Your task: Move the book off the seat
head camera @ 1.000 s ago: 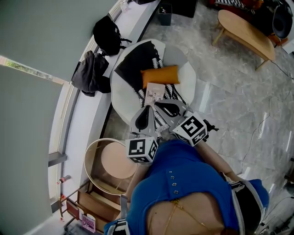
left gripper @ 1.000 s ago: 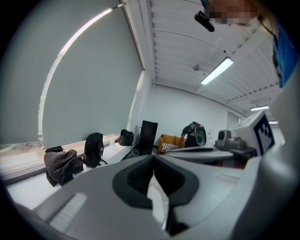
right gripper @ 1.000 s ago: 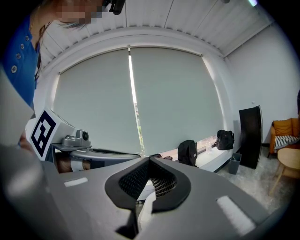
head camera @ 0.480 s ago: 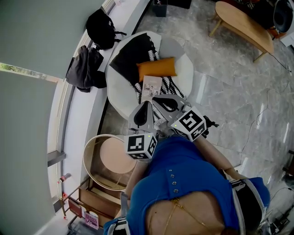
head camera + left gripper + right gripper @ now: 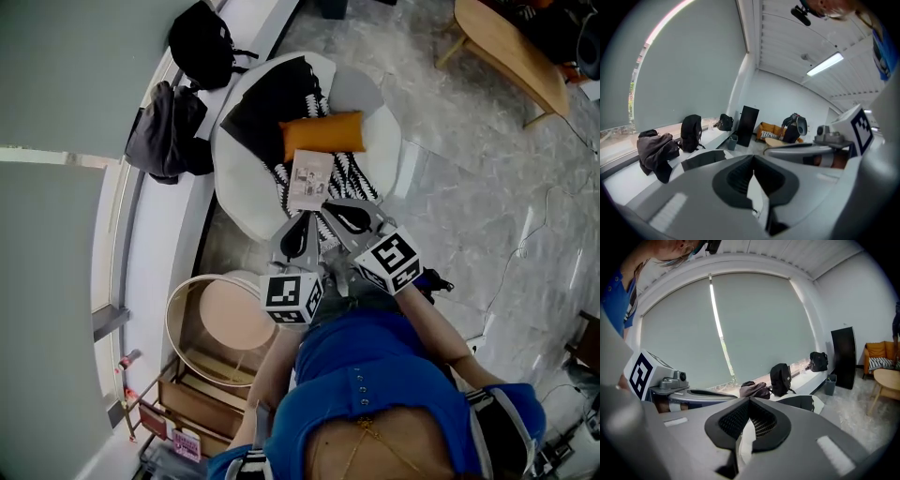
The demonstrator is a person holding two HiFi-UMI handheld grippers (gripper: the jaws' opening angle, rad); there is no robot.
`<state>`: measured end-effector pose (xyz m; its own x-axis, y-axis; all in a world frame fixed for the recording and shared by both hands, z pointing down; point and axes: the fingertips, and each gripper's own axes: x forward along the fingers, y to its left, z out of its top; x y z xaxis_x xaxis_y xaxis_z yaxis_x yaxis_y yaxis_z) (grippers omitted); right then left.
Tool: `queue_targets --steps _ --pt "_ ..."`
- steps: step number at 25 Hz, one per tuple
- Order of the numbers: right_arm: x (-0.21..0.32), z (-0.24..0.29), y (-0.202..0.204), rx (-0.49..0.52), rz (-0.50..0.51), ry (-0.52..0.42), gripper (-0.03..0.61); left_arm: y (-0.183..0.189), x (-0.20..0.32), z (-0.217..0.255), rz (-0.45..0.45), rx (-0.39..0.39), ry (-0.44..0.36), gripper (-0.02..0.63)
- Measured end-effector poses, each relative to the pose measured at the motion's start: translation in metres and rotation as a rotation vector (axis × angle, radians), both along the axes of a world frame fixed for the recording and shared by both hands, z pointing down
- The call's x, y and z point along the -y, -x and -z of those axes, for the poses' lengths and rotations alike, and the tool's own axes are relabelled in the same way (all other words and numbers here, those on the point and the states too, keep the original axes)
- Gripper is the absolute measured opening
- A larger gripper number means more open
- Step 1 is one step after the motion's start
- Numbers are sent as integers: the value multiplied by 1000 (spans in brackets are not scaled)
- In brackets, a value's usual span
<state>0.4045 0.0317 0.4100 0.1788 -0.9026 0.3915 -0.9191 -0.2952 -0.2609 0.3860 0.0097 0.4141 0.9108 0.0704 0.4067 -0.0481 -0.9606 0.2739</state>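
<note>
Two grippers, and both are closed with nothing held. In the left gripper view and the right gripper view the jaws meet tip to tip, with nothing between the pads.

From the head view I see the book (image 5: 309, 178) lying flat on the seat (image 5: 246, 208), a round white chair. It rests on a black-and-white patterned throw (image 5: 274, 111) that drapes over the chair. An orange cushion (image 5: 323, 134) lies just beyond the book's far edge, very close to it; I cannot tell whether the two touch.

The left gripper (image 5: 300, 221) points up toward the chair, and its tip sits near the book's near edge, slightly to the left. The right gripper (image 5: 324, 205) lies at an angle beside it, with its tip just at the book's near right corner. I cannot tell from this angle whether either tip touches the book or hangs above it. The two grippers are close together, their marker cubes back toward my body.

A black backpack (image 5: 200, 42) and a dark jacket (image 5: 167, 131) sit on the window ledge (image 5: 150, 253), left of the chair. A round side table (image 5: 225, 323) stands on the floor near my left side. A wooden bench (image 5: 511, 52) stands well apart at the upper right, on the marble floor (image 5: 469, 206).
</note>
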Motion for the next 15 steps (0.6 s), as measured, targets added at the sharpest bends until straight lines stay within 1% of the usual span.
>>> queue_targets --steps 3,7,9,11,15 --pt "11 -45 -22 39 -28 36 0 -19 17 -42 8 48 17 2" --pt "30 -133 -61 85 -74 92 0 -50 46 -122 20 110 37 2" --pt "39 -187 -84 109 -108 113 0 -68 60 -174 23 144 58 2" --pt "46 -247 -102 140 -144 136 0 -80 72 -231 19 177 62 2" --pt "48 -384 -129 189 -207 209 0 -102 86 -357 -18 229 18 2"
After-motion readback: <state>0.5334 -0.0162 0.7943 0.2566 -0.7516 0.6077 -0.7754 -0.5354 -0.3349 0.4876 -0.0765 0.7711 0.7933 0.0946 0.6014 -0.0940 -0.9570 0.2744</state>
